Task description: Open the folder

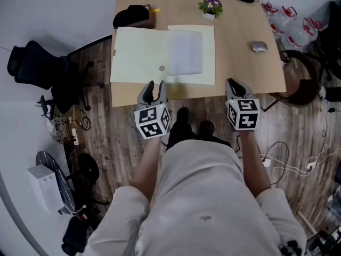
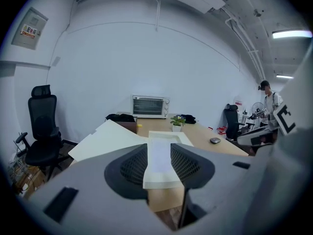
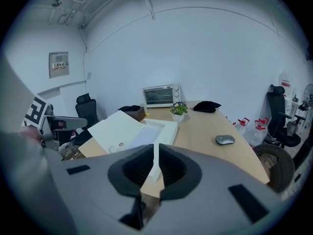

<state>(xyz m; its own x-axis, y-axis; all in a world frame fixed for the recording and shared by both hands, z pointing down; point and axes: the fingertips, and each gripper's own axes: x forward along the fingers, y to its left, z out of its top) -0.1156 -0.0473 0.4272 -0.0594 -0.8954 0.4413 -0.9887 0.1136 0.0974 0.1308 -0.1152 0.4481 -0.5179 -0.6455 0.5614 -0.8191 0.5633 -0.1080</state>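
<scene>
Head view: a cream folder [image 1: 141,55] lies spread open on the wooden counter [image 1: 240,68], a white sheet [image 1: 185,52] on its right half. A person in pale clothes stands at the near edge with the left claw [image 1: 154,91] just short of the folder's front edge and the right claw [image 1: 235,87] off to the folder's right. A potted plant [image 1: 210,7] and a grey mouse [image 1: 259,47] sit farther back on the counter, and a black office chair [image 1: 34,63] stands on the floor at left.

Left gripper view: the left claw [image 2: 159,152] is spread apart and empty. The open folder [image 2: 112,137] shows beyond the gap, clear of the pads, with a toaster oven [image 2: 150,106] at the far end of the counter.

Right gripper view: the right claw [image 3: 156,153] is drawn almost together, with only a thin slit between the pads and nothing in it. The folder [image 3: 120,129] lies ahead and to the left, the mouse [image 3: 225,140] to the right.
</scene>
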